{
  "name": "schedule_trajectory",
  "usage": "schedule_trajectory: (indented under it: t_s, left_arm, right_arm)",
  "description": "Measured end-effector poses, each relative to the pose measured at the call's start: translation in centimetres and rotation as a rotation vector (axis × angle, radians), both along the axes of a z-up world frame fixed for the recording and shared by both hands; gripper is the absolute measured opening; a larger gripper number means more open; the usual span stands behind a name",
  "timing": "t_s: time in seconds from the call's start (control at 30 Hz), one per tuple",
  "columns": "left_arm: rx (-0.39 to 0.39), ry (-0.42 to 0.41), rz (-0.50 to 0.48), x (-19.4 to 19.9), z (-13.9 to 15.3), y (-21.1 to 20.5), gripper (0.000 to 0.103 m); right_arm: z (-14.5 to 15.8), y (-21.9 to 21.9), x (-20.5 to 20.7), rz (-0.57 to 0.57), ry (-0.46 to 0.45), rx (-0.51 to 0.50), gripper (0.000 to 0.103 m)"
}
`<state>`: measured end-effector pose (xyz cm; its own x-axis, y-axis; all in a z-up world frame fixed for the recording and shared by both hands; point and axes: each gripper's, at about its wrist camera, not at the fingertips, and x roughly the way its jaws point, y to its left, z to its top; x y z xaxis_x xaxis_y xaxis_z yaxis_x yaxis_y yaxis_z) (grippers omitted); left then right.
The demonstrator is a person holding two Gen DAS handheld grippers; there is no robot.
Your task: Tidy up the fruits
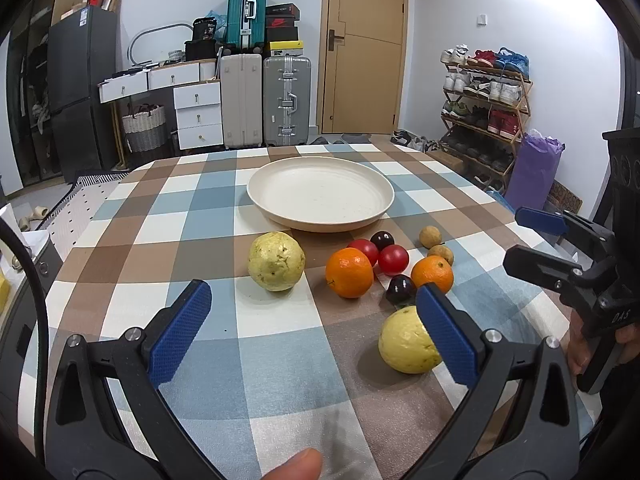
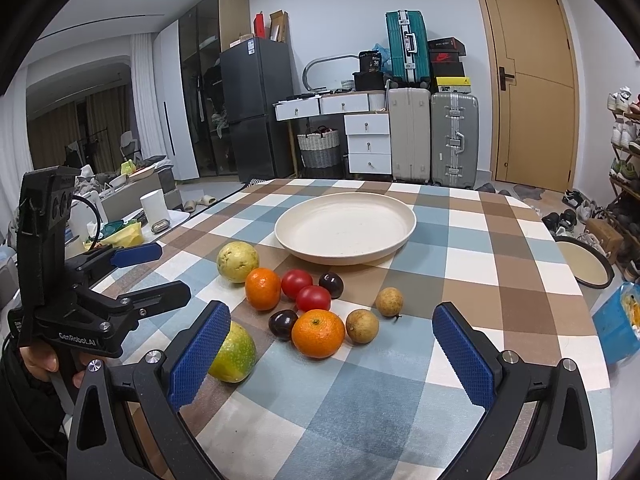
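The plate [image 1: 320,194] has nothing in it. All the fruits [image 2: 312,304] sit on the bench just in front of the plate, so the job is not begun. Left gripper [image 1: 314,328] and right gripper [image 2: 332,350] have fingers wide apart, holding nothing.

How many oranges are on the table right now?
2. One orange lies beside the far guava, left of the tomatoes; the other orange lies nearer the grippers, between a dark plum and a brown fruit. None looks hidden.

A round cream plate [image 2: 404,236] is sitting empty on the checked tablecloth. In front of it, loose fruits are lying clustered: two yellow-green guavas [image 2: 237,261], two oranges [image 2: 318,333], two red tomatoes [image 2: 313,298], two dark plums [image 2: 331,284] and two small brown longans [image 2: 362,326].
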<state>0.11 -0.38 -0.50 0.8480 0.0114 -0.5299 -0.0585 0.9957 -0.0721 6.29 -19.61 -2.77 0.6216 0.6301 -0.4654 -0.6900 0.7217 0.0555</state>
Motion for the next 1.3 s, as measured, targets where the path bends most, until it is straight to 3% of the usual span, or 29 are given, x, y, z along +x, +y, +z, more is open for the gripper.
schedule_trajectory:
  t_s: [0.33, 0.6, 0.8, 1.0, 1.07, 1.3]
  left_arm:
    - [0.02, 0.001, 0.01, -0.1, -0.1, -0.2, 0.102]
    - [-0.01, 0.021, -0.065, -0.3, 0.2, -1.0, 0.102]
    - [-0.003, 0.103, -0.127, 0.5, -0.5, -1.5, 0.102]
    - [0.013, 0.168, -0.17, 1.8, -1.7, -1.6, 0.101]
    - [0.019, 0.191, -0.187, 2.5, -2.2, -1.7, 0.092]
    - [0.042, 0.236, -0.259, 3.7, -3.3, -4.2, 0.073]
  right_arm:
    - [-0.1, 0.1, 0.3, -0.007, 0.009, -0.008, 0.103]
    - [-0.4, -0.1, 1.3, -0.049, 0.05, -0.013, 0.103]
    - [-1.4, 0.4, 2.8, -0.087, 0.12, -0.096, 0.103]
    - [-2.0, 0.9, 3.8, -0.056, 0.197, -0.134, 0.102]
    - [-2.1, 1.0, 4.0, -0.04, 0.223, -0.132, 0.101]
    - [-2.5, 1.5, 4.2, -0.022, 0.255, -0.155, 0.099]
